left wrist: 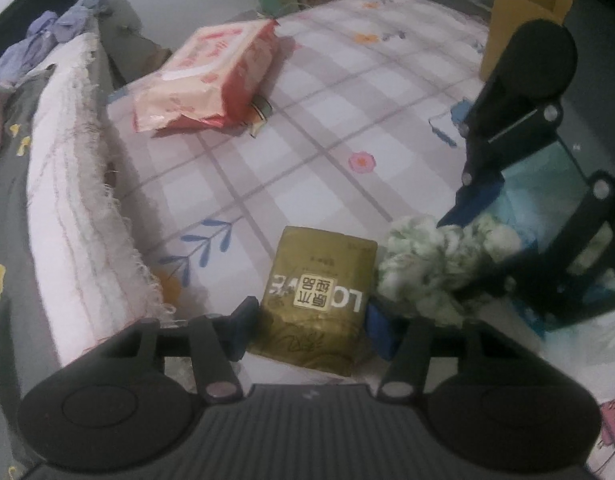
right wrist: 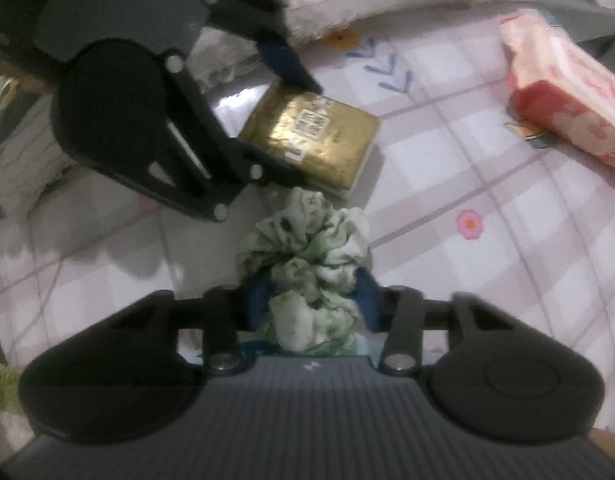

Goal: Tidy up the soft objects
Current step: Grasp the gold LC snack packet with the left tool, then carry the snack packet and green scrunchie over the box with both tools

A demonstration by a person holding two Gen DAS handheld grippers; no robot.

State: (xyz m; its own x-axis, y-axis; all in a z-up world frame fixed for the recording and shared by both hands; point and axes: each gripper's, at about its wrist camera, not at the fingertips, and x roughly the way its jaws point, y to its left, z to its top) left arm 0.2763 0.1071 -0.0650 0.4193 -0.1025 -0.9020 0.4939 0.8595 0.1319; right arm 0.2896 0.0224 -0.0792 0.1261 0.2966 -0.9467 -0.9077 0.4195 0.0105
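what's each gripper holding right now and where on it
Left gripper: gold pack, pinched across its near end. Right gripper: green-white scrunchie, squeezed across its near side.

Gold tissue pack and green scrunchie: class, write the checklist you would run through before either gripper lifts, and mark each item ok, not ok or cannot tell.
1. Gold tissue pack sits between the left gripper fingers: ok.
2. Those fingers press firmly on the pack: cannot tell.
3. Green scrunchie is pinched by the right gripper: ok.
4. Scrunchie and pack lie apart, so neither drags the other: cannot tell.
5. Pink tissue pack lies well clear of both grippers: ok.
6. Checked sheet is not caught in either grip: cannot tell.
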